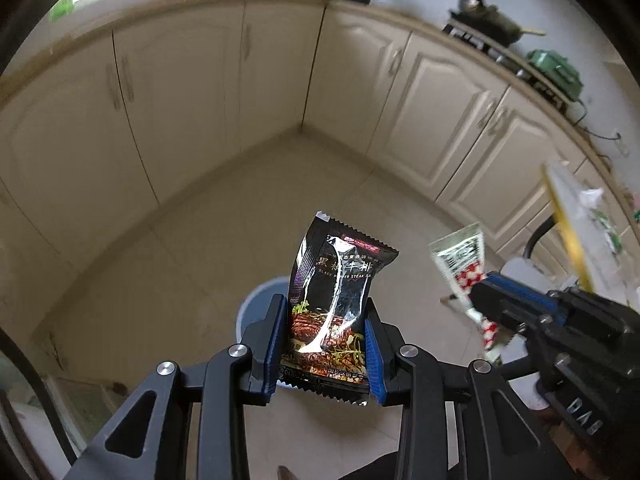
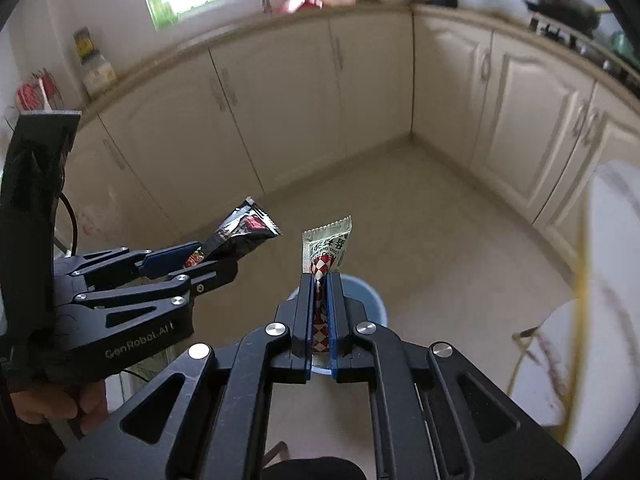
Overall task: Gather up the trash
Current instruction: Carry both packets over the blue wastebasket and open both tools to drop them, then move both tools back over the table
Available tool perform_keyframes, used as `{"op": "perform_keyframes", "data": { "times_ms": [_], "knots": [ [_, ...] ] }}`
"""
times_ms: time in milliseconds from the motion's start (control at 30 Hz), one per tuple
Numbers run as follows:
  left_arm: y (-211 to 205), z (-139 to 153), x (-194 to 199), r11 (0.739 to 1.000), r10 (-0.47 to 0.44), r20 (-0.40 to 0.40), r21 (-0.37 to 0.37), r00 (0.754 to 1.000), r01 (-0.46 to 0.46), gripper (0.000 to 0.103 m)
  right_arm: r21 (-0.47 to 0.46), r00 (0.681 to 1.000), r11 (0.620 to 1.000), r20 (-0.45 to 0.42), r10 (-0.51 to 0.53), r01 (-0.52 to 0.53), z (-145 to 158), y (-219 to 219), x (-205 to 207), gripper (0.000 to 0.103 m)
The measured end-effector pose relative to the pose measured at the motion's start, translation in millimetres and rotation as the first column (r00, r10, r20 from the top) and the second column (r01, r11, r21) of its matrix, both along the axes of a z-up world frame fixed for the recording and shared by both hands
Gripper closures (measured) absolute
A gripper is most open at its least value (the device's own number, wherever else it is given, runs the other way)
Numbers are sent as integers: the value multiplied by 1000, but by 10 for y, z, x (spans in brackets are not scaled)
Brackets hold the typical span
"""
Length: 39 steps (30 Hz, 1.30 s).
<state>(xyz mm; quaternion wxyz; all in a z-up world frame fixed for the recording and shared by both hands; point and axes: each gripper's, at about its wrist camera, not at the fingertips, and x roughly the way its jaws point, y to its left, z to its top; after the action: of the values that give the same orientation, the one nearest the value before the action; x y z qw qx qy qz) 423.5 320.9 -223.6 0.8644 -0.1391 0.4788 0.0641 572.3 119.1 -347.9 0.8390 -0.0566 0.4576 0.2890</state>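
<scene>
My left gripper (image 1: 326,308) is shut on a black steak-sauce packet (image 1: 336,280), whose top stands up above the blue pads. Directly below it sits a pale blue trash bin (image 1: 256,304) on the floor. My right gripper (image 2: 320,280) is shut on a thin red-and-white checked sachet (image 2: 326,248), and the same bin (image 2: 368,292) shows just beyond its fingers. In the left wrist view the right gripper (image 1: 480,292) holds the sachet (image 1: 460,260) at the right. In the right wrist view the left gripper (image 2: 212,256) holds the black packet (image 2: 240,232) at the left.
Cream cabinets (image 1: 200,92) wrap round the tiled floor (image 2: 440,240) in a corner. A stove with a dark pan (image 1: 488,20) and a green pot (image 1: 556,68) is at the upper right. A white table with a yellow edge (image 2: 600,300) stands at the right.
</scene>
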Motion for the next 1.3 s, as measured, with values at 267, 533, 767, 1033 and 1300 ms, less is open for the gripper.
{"op": "perform_keyframes", "data": {
  "times_ms": [267, 533, 767, 1033, 1300],
  "knots": [
    [489, -606, 703, 999, 0, -138, -46, 990, -6, 68, -50, 992, 999, -123, 2, -9, -746, 273, 353, 96],
    [806, -1005, 1302, 996, 9, -200, -80, 980, -26, 52, -61, 979, 998, -201, -25, 13, -1153, 324, 681, 96],
    [912, -927, 1450, 996, 62, -189, -48, 980, -72, 45, -55, 973, 998, -231, -5, -8, -1321, 450, 800, 95],
    [980, -706, 1176, 993, 115, -140, -14, 984, -118, 45, -22, 983, 1000, -183, 12, -16, -1175, 589, 701, 60],
    [592, -38, 834, 995, 98, 31, 0, 995, -98, 45, -18, 998, 999, -55, -44, 43, -495, 377, 498, 31]
  ]
}}
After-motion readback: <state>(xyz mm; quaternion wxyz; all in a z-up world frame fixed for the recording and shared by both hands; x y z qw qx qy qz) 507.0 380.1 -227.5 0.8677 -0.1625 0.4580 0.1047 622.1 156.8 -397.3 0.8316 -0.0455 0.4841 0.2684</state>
